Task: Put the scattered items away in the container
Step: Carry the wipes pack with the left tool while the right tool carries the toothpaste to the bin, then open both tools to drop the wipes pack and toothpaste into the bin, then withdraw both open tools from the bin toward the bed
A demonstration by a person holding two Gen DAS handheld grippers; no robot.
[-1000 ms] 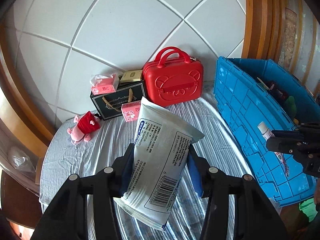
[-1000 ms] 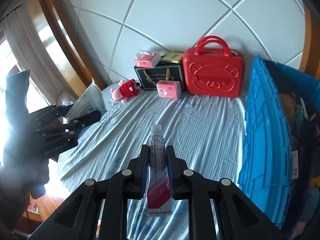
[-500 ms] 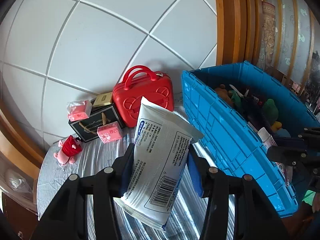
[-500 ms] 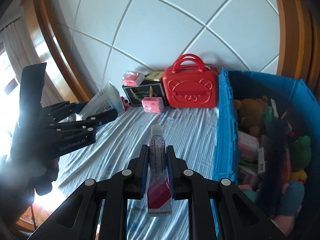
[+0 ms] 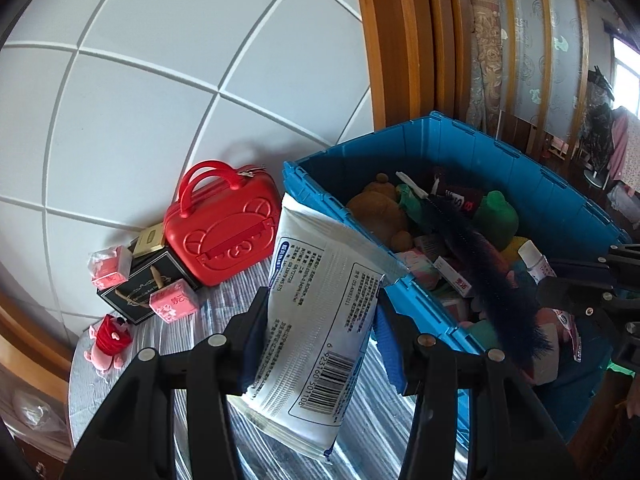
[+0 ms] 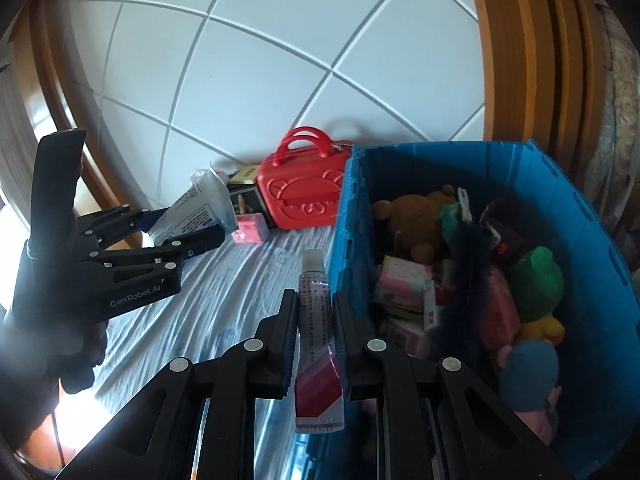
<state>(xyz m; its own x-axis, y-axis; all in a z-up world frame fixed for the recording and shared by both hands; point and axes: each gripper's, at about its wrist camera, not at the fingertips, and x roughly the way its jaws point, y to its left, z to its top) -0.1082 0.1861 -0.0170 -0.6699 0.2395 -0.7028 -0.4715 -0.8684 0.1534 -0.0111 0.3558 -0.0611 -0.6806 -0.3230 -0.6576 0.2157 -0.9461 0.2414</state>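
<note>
My left gripper (image 5: 320, 300) is shut on a white packet with a barcode (image 5: 320, 320), held just left of the blue crate's near wall (image 5: 424, 304). A small tube with a white cap and red end (image 6: 316, 320) is clamped in my right gripper (image 6: 314, 300), shut on it, beside the crate wall (image 6: 344, 240). The crate holds a brown plush bear (image 6: 416, 216), a green frog toy (image 6: 536, 284), a dark feathery strip (image 5: 492, 280) and several small boxes. The left gripper with its packet (image 6: 196, 208) shows at the left of the right wrist view.
On the striped cloth (image 6: 240, 280) by the white tiled wall stand a red bear-embossed case (image 5: 224, 236), a black gift box (image 5: 140, 292), pink boxes (image 5: 174, 302) (image 5: 110, 266) and a pink plush pig in red (image 5: 108, 340). Wooden trim (image 5: 400, 40) rises behind the crate.
Both grippers have swung right and a little up toward the blue crate, each keeping its item. The crate's inside has come into view and the red case has slid left.
</note>
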